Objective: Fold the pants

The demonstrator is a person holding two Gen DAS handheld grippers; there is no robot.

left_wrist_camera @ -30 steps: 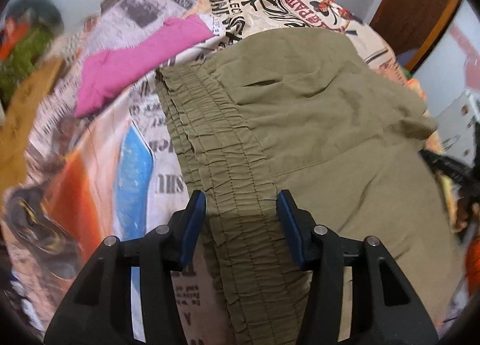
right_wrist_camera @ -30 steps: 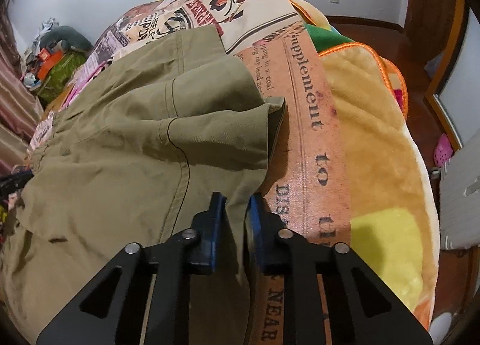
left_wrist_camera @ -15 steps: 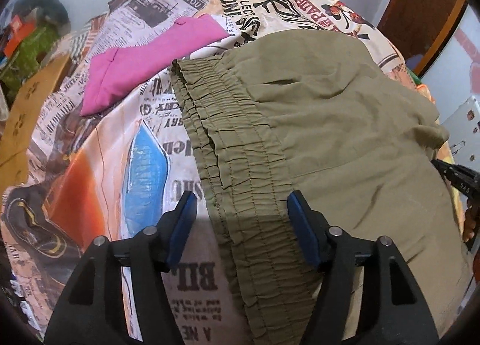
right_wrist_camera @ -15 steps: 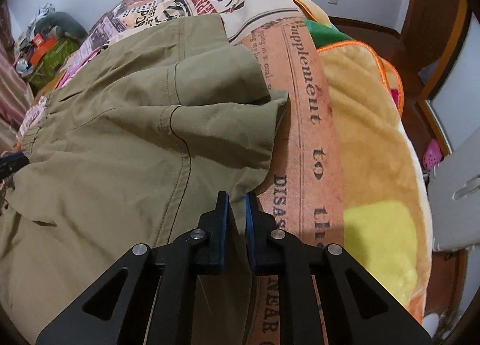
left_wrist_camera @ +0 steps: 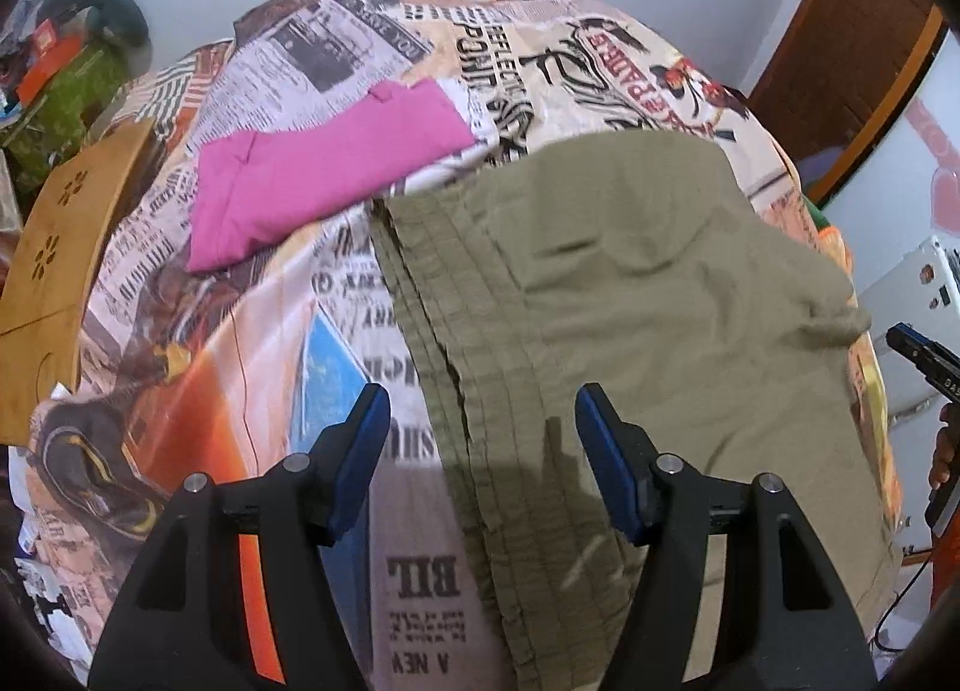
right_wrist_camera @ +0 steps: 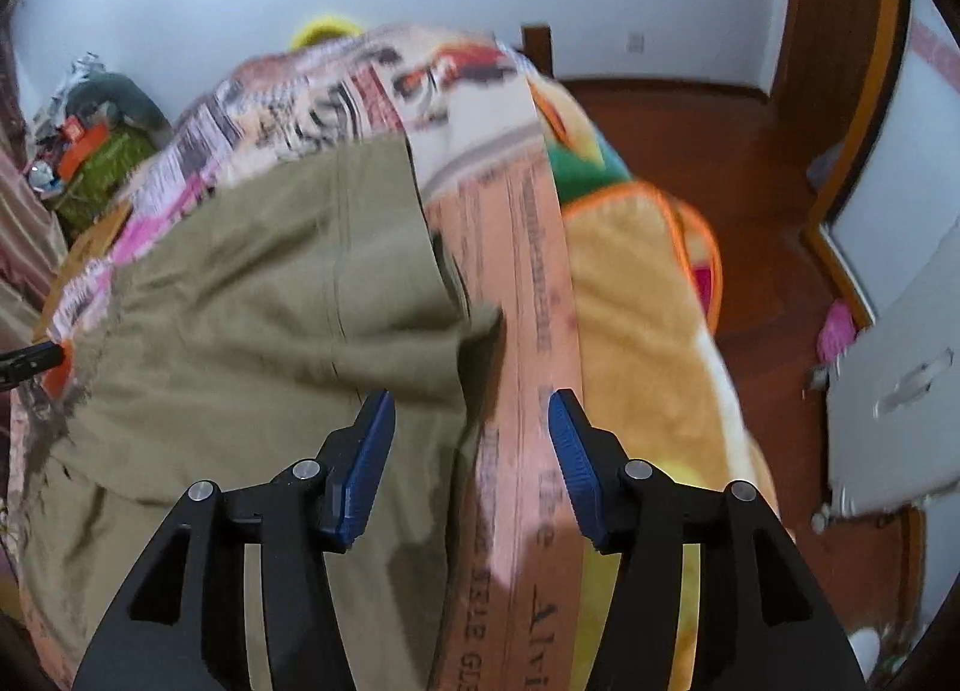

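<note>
On bedspread (left_wrist_camera: 258,331): pants (left_wrist_camera: 630,301) lengthwise left-right, waistband (left_wrist_camera: 456,355) left.

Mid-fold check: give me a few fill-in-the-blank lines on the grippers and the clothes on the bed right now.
1. The left gripper is ____, fingers either side of the olive pants' gathered waistband.
2. The right gripper is ____.
3. The folded garment beyond the waistband is ____ in colour.

Missing words: open; open; pink

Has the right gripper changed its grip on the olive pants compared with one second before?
Yes. The right gripper was shut on the hem of the olive pants; now its jaws are wide apart, and the hem lies on the newspaper-print bedspread.
</note>
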